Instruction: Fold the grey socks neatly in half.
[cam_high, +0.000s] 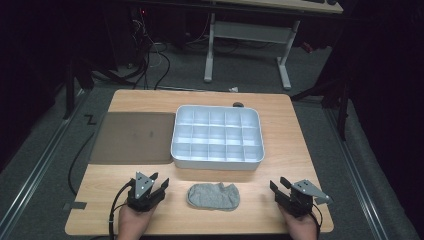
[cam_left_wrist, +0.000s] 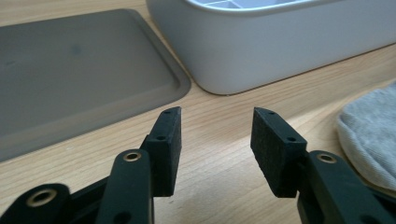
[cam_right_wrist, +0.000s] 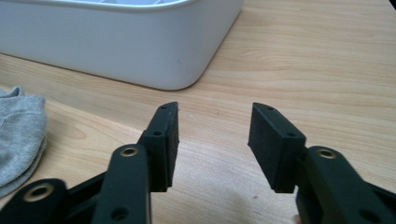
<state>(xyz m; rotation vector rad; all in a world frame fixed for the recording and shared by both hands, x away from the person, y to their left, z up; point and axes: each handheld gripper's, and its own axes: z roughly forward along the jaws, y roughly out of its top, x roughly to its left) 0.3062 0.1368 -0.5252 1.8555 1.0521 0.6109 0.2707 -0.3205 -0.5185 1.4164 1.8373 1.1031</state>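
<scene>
Since the sock (cam_high: 213, 196) lies flat on the table (cam_high: 285, 150), between the two grippers and just in front of the tray (cam_high: 218, 161), nothing seems to have been started. The left gripper (cam_high: 159, 182) and right gripper (cam_high: 278, 184) both rest near the table's front edge with jaws spread and empty, apart from the sock. With the tray's compartments bare and the lid (cam_high: 132, 137) lying beside it, presumably everything is left to do.

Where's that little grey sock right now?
In the high view, the grey sock lies flat near the table's front edge, between the left gripper and right gripper, just before the white divided tray.
</scene>
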